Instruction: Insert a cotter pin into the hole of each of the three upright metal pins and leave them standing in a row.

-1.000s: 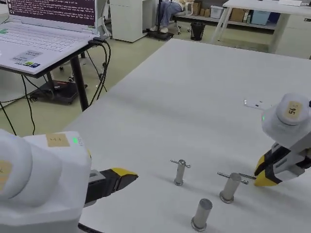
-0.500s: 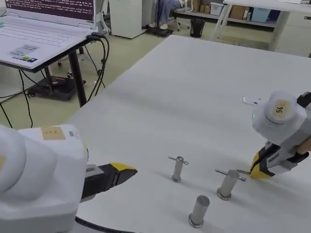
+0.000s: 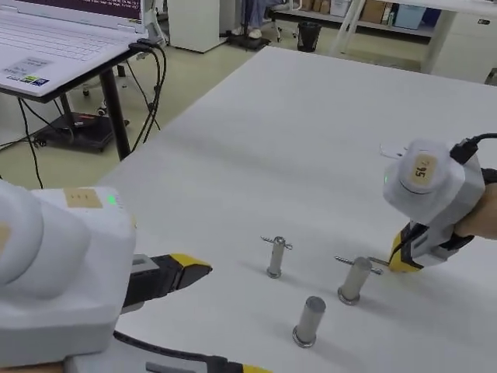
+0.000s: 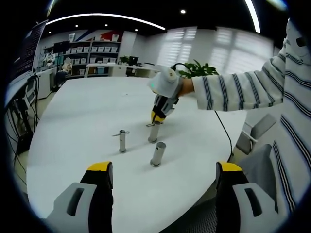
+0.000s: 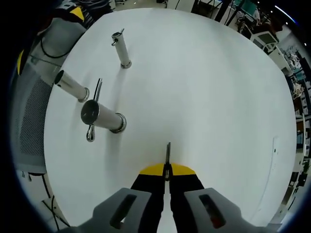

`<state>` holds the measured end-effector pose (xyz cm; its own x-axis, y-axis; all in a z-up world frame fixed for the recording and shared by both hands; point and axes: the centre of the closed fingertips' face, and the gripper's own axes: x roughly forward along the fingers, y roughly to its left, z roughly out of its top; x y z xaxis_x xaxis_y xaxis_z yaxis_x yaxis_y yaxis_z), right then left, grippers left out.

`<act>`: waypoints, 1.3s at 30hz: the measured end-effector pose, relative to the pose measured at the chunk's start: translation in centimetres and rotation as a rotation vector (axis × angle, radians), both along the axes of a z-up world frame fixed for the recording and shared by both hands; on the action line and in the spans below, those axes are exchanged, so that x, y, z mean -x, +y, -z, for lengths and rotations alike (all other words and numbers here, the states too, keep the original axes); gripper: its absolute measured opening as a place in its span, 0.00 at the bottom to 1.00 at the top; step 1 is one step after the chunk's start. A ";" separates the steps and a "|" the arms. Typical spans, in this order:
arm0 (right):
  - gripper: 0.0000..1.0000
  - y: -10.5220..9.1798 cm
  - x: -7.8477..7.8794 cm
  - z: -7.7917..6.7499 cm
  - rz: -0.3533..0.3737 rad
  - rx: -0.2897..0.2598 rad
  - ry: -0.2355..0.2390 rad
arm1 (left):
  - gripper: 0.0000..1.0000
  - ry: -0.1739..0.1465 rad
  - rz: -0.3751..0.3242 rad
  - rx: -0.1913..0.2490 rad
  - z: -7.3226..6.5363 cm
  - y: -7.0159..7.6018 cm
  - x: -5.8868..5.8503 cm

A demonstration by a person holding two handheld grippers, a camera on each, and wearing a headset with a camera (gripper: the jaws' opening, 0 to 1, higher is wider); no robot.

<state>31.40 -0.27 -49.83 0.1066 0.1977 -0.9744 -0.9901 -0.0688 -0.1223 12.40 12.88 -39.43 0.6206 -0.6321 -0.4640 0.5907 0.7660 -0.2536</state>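
Right gripper point(image 5: 167, 171): clenched on a cotter pin point(image 5: 168, 153), lower centre of its view, probably meant for the bare pin point(image 3: 309, 320) at bottom centre.
Left gripper point(image 4: 164, 167): released, empty, idle.
Left pin point(image 3: 276, 256), middle pin point(image 3: 354, 280): upright, cotters through.

The one thing I can read is a number. A small yellow sticker point(image 3: 422, 169) on the round white top of my right gripper point(image 3: 400, 261) carries dark digits that, in the head view, read "56". My left gripper point(image 3: 189, 269) has a tan sticker point(image 3: 83, 198) on its white housing, with faint marks too pale to make out. At the upper left, the laptop point(image 3: 54, 43) shows lines of light text on a dark purple screen point(image 3: 85, 6), too small to read. Two palm-rest stickers point(image 3: 23, 74) sit on the laptop, one with blue and yellow-green patches. Their print is too small to tell.
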 end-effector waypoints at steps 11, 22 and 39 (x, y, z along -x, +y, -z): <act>0.00 -0.7 1.2 -0.6 0.008 -0.014 0.035 | 0.86 -0.014 -0.002 -0.001 -0.2 -0.2 -0.1; 0.00 -1.1 2.2 -4.0 -0.006 -0.080 -0.034 | 0.85 -0.005 0.000 0.023 -0.2 -0.5 -0.3; 0.00 -0.5 4.5 -8.1 -0.043 -0.211 -0.188 | 0.75 -0.035 -0.009 0.035 -1.4 -0.3 -1.9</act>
